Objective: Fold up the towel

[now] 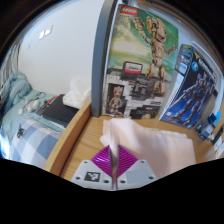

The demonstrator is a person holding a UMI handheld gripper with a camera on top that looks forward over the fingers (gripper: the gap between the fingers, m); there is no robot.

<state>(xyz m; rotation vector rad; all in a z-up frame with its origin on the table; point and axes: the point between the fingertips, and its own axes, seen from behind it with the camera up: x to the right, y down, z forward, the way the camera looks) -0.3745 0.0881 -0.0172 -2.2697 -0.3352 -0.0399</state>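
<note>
A pale pink-white towel lies spread on the wooden table, stretching from my fingers out to the right. My gripper is at the near end of the towel. Its two magenta pads are pressed together on a thin fold of the towel's edge, which runs up from between them. The gripper holds that edge slightly lifted above the table.
Beyond the table stands a wall with boxes showing a Groot figure and a blue robot. A bed with patterned bedding and a dark object lies to the left of the table.
</note>
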